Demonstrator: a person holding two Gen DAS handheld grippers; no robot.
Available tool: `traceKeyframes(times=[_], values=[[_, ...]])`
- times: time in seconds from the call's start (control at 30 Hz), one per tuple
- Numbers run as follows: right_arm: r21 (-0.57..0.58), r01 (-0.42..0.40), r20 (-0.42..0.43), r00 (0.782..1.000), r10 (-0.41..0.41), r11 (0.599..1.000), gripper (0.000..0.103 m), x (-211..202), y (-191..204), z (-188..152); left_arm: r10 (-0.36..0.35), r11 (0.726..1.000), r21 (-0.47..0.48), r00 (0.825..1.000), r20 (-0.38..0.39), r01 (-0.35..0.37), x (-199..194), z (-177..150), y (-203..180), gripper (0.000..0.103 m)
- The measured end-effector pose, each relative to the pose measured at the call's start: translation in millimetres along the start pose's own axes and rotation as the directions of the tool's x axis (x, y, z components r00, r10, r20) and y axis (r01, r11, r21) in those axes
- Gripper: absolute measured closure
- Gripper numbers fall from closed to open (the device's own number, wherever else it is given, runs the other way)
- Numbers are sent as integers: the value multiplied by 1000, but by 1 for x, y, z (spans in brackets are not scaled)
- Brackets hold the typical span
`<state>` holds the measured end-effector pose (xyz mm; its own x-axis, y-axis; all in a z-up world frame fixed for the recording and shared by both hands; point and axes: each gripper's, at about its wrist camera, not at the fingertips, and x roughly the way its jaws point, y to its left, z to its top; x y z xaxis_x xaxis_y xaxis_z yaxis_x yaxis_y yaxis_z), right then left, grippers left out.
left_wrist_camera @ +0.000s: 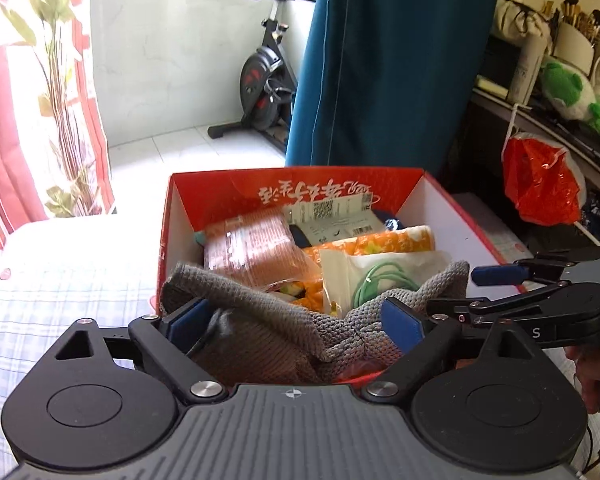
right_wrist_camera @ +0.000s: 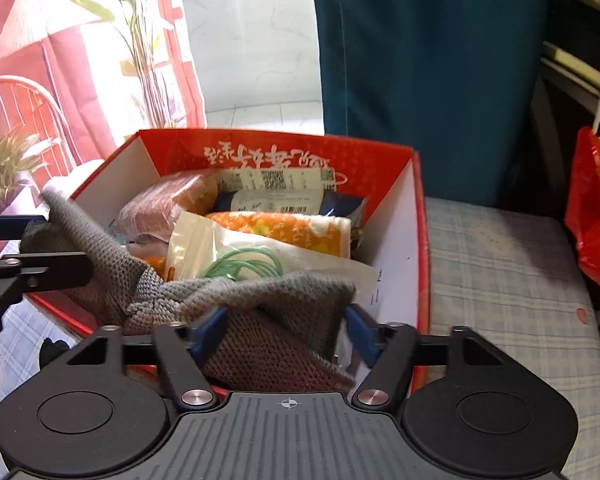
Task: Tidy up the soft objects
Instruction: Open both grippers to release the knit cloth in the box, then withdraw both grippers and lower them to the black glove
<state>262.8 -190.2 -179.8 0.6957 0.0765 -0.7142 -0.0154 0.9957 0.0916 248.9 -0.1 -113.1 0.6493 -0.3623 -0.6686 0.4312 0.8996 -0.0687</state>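
Observation:
A grey knitted cloth (left_wrist_camera: 267, 320) lies over the near edge of a red cardboard box (left_wrist_camera: 300, 184) on the bed. My left gripper (left_wrist_camera: 295, 320) has wide-spread jaws with the cloth bunched between its blue pads. My right gripper (right_wrist_camera: 287, 332) is also spread wide, with the cloth (right_wrist_camera: 267, 312) lying between its pads. Neither pinches the cloth. The box (right_wrist_camera: 275, 152) holds an orange patterned towel (right_wrist_camera: 283, 228), a pink packaged item (right_wrist_camera: 159, 204), a white bag with a green cable (right_wrist_camera: 243, 264) and labelled packets.
The bed has a pale checked sheet (right_wrist_camera: 500, 264). A red plastic bag (left_wrist_camera: 540, 184) hangs at the right by a cluttered shelf. A blue curtain (left_wrist_camera: 380, 60) and an exercise bike (left_wrist_camera: 263, 76) stand beyond the box. A red curtain and plant (right_wrist_camera: 139, 60) stand left.

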Motion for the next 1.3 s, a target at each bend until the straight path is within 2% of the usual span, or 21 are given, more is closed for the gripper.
traceKeyframes(times=[0.07,0.13,0.2,0.23,0.37,0.5,0.73,0.93,1.03,1.1,1.13,1.3], values=[[-11,-3,11,1000,3,1000,26,-7,3,0,1,1000,6,1000,10,-1,-8,-2,0,7],[-23,-3,21,1000,4,1000,12,-14,7,-3,2,1000,11,1000,18,-2,-16,-6,0,5],[-36,14,48,999,-12,999,3,-23,12,-7,2,1000,14,1000,21,-2,-25,-12,1,3],[-45,20,64,998,-17,999,1,-28,14,-10,3,1000,17,1000,25,-3,-29,-17,3,3],[-57,32,125,992,-25,998,1,-45,20,-24,5,1000,22,999,33,-6,-45,-37,11,3],[-13,14,180,984,-11,1000,1,-57,19,-40,15,1000,-2,1000,22,-15,-52,-59,28,3],[39,-12,218,976,3,999,1,-61,23,-69,25,998,-62,999,-43,-27,-39,-91,53,6],[33,-37,173,984,31,999,1,-46,38,-91,17,993,-112,996,-87,-27,-12,-106,61,22],[35,-42,134,990,37,998,3,-33,44,-100,26,990,-138,995,-96,-40,1,-112,65,35],[41,-50,116,992,45,998,4,-25,47,-105,24,986,-161,994,-110,-42,9,-116,69,56],[40,-54,111,993,49,998,5,-23,48,-106,12,985,-172,993,-121,-33,13,-118,69,61],[27,-79,102,992,76,996,12,-13,49,-108,-29,988,-154,992,-123,10,19,-125,62,64]])
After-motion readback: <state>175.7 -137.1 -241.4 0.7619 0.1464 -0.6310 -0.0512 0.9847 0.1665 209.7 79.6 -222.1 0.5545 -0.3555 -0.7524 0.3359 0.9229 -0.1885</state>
